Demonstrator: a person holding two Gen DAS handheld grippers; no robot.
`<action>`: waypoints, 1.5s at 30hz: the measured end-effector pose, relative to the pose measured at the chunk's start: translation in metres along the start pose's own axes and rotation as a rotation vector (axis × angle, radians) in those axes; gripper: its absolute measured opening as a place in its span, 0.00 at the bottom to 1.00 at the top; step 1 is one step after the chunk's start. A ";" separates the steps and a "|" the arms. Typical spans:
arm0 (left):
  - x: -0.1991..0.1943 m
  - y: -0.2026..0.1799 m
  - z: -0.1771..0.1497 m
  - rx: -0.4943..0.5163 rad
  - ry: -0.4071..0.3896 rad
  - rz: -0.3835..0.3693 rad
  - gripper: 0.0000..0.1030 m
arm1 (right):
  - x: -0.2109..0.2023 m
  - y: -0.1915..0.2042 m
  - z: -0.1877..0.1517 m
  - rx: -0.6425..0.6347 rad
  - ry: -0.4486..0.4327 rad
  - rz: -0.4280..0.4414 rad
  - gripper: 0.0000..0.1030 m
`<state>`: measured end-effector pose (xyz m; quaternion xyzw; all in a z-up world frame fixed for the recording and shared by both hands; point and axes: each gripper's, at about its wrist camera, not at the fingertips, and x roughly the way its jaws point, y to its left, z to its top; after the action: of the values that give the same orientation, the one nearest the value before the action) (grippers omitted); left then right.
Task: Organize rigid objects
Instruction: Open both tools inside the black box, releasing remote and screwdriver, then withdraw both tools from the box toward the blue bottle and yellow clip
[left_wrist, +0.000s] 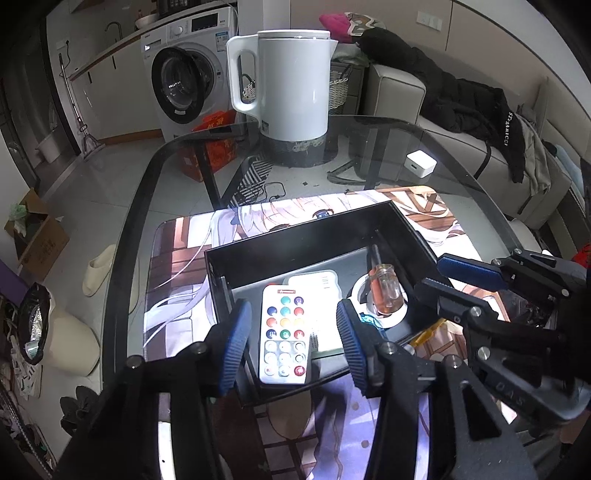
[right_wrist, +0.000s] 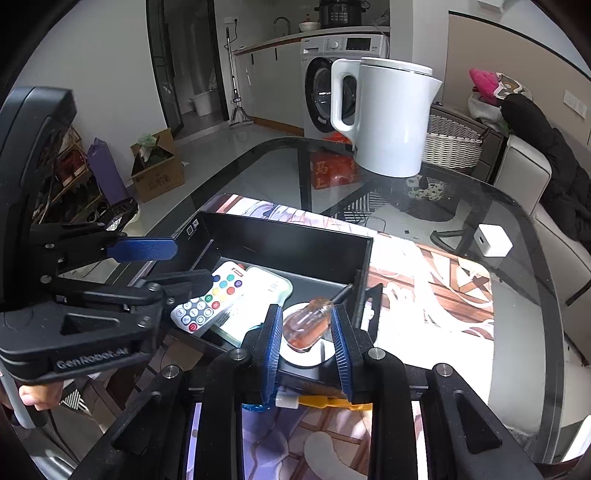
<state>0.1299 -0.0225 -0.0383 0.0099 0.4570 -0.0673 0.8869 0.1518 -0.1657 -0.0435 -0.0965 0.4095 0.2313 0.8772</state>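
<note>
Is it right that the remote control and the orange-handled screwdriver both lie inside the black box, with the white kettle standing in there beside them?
Not quite. The remote control and the screwdriver do lie inside the black box, but the white kettle stands outside it, farther back on the glass table. The left wrist view shows bare glass between kettle and box.

Legible text:
- Left gripper (right_wrist: 192, 266) body, right wrist view: "GenRobot.AI", raised lettering on the lower arm.
- Black jacket (left_wrist: 476, 107) on the sofa (left_wrist: 399, 96), left wrist view: white vertical lettering, partly legible, ends "...ARICCI".
- Red box (right_wrist: 332, 170) under the glass table (right_wrist: 517, 229): yellow Chinese characters, "马上".
</note>
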 end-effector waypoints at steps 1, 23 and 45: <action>-0.001 -0.001 0.000 0.002 -0.002 -0.006 0.47 | -0.002 -0.002 -0.001 0.002 -0.001 -0.003 0.27; -0.027 -0.040 -0.017 0.142 -0.053 -0.028 0.51 | -0.020 -0.031 -0.016 0.028 -0.014 -0.040 0.27; 0.017 -0.091 -0.054 0.319 0.127 -0.073 0.51 | 0.022 -0.047 -0.046 0.035 0.174 -0.038 0.27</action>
<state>0.0840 -0.1098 -0.0796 0.1379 0.4958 -0.1704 0.8403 0.1559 -0.2160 -0.0913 -0.1085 0.4863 0.1980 0.8441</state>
